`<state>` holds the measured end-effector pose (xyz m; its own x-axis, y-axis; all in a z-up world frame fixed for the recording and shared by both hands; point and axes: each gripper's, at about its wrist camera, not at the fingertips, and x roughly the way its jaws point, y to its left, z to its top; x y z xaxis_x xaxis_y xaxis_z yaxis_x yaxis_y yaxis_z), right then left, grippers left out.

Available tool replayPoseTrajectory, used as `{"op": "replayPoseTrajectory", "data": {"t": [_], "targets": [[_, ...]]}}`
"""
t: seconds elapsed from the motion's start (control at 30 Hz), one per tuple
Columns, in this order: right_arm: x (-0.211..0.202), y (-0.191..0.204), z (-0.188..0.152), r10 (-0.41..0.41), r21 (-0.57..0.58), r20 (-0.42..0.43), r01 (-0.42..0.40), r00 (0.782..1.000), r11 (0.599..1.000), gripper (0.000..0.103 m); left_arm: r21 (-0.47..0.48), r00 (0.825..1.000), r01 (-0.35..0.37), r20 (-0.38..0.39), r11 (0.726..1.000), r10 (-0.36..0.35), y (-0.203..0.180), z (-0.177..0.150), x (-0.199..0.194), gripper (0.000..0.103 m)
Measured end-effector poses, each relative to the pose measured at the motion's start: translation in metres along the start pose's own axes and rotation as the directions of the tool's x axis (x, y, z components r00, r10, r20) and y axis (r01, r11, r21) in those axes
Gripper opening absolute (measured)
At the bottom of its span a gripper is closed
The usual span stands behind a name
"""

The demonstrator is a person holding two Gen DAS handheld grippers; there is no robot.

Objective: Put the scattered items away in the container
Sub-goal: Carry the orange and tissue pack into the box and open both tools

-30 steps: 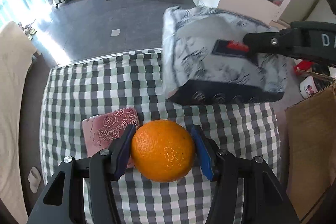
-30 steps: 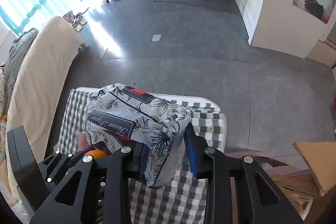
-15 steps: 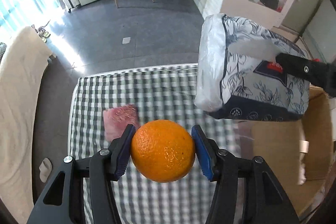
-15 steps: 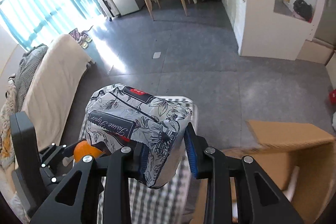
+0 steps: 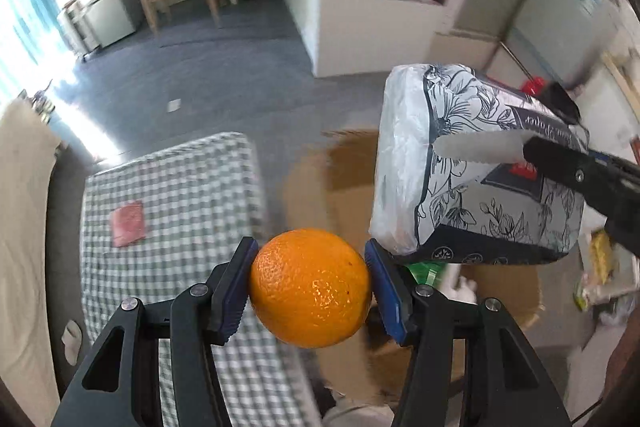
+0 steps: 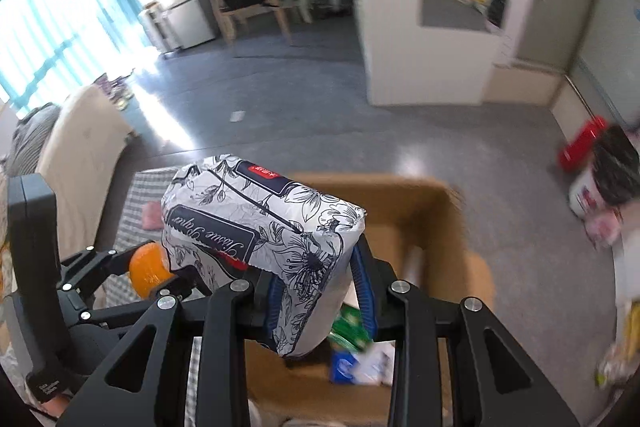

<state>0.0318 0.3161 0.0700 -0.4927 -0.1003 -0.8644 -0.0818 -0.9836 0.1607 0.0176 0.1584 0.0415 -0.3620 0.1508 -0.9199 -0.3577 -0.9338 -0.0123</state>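
Two grippers are hanging over the open brown cardboard box [image 6: 424, 211], each carrying something. Left gripper [image 5: 310, 287] jaws are clamping the round orange fruit [image 5: 310, 287] at the box's left edge, beside the green-checked table [image 5: 180, 195]. Right gripper [image 6: 316, 291] jaws are squeezing the floral-printed white tissue pack [image 6: 256, 227], which is hiding much of the box's inside; blurred green and blue packets [image 6: 352, 347] are showing beneath. One pink flat item [image 5: 128, 223] is lying on the table, its detail unclear.

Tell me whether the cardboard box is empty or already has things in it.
Not empty. In the right wrist view the open cardboard box already holds a green packet and a blue-and-white packet.
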Motion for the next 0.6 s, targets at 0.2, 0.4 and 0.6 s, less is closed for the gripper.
{"op": "replayPoseTrajectory", "data": {"t": [0.2,0.4,0.6], "targets": [[0.021,-0.061,-0.042,-0.078,0.112,-0.056,0.084,0.995,0.990,0.031,0.052,0.998,0.010,-0.065,0.999,-0.007,-0.053,-0.016,0.033,0.056],[0.066,-0.091,-0.075,-0.103,0.184,-0.144,0.129,0.984,0.974,0.031,0.130,0.986,-0.087,-0.132,0.988,0.104,-0.091,-0.038,0.084,0.056],[0.089,-0.104,-0.094,-0.096,0.211,-0.183,0.135,0.978,0.968,0.033,0.143,0.972,-0.126,-0.178,0.982,0.151,-0.097,-0.054,0.115,0.057]]}}
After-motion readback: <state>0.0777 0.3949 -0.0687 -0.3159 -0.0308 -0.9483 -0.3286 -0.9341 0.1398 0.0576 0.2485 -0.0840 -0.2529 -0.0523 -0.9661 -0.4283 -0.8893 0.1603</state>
